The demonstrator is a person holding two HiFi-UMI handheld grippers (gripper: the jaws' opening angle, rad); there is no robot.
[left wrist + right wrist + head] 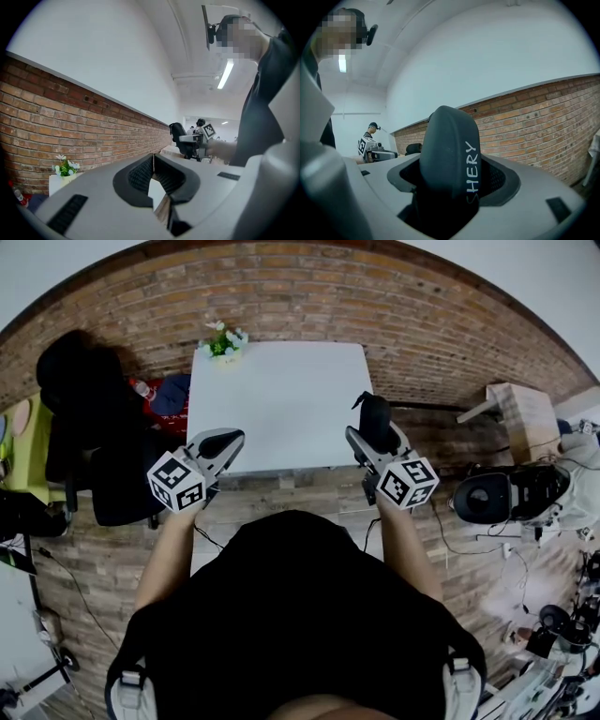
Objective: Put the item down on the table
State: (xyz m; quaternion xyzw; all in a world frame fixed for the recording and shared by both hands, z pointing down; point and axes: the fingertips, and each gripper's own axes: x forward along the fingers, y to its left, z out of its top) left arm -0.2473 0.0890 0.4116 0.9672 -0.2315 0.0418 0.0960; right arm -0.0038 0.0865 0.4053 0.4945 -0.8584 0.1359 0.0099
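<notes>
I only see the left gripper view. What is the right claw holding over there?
Observer: The right claw is shut on a black rounded matte item with white lettering, SHERY.
Operator: Where is it relative to the table?
Observer: In the head view it is above the near right edge of the white rectangular table.
Operator: Anything on that table?
Observer: Only a small pot of white flowers, at the far left corner.

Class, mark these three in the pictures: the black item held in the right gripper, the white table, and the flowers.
black item (pixel 445 154), right gripper view, its curved face beside the lettering.
white table (pixel 281 409), head view, bare middle of its top.
flowers (pixel 223 341), head view, middle of the bunch.
</notes>
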